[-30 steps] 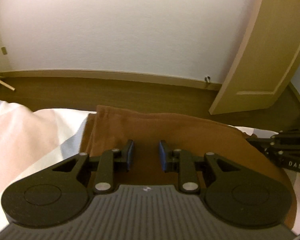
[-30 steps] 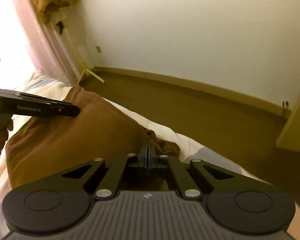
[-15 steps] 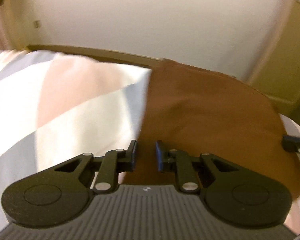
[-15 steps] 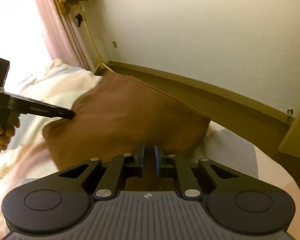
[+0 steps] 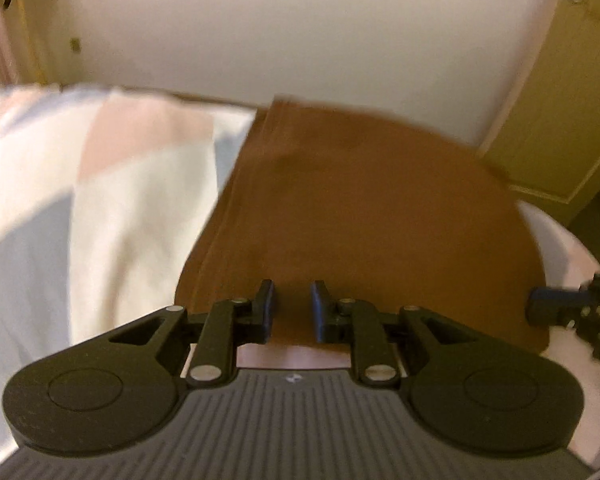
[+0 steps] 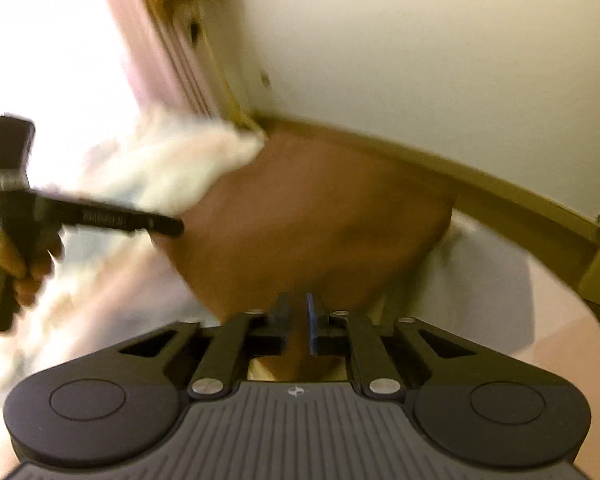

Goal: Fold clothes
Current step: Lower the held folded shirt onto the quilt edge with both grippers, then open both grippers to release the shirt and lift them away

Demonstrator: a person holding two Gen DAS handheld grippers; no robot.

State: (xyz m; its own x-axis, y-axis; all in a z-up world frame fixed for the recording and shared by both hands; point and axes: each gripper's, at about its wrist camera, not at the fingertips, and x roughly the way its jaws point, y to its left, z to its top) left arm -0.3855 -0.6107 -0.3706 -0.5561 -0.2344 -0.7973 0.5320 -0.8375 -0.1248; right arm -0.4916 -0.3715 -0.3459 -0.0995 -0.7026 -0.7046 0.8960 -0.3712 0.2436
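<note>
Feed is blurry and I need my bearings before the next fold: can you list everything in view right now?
garment: one, brown, lying flat on the bedding
bedding: one, white, pink and grey patches, under and around the garment
wall: one, off-white, behind the bed
baseboard: one, tan, along the wall foot
door: one, tan, far right
curtain: one, pink, far left
left gripper: one, black, jaws apart over the garment's near edge
right gripper: one, black, jaws narrowly apart at the garment's near edge
hand: one, holding the left gripper's handle
</note>
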